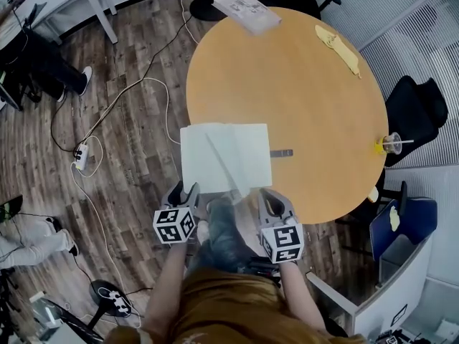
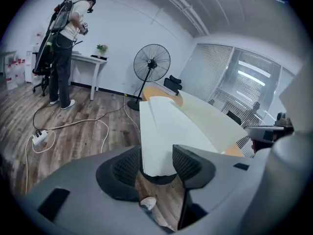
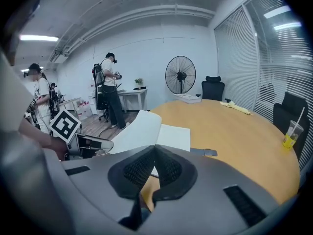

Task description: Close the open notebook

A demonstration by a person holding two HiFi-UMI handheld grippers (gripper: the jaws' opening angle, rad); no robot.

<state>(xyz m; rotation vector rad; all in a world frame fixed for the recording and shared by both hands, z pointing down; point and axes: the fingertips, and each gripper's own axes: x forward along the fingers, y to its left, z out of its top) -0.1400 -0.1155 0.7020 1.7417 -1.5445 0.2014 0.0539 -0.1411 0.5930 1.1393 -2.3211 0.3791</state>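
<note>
Left gripper [image 1: 186, 192] jaws stand apart; right gripper [image 1: 272, 201] jaws pressed together.

— What is carried by the round wooden table [image 1: 315, 106]?

— An open notebook [image 1: 226, 156] is laid just ahead of the left claw [image 1: 184, 190], overhanging the edge. A flat grey piece [image 1: 282, 152] is seen beyond the right claw [image 1: 271, 201]. Stacked papers [image 1: 247, 9] and a yellow item [image 1: 338, 47] are set far beyond, and a cup [image 1: 391, 143] well to its right.

Head cam overhead; L/R cams low, near, share notebook [image 1: 226, 156].
</note>
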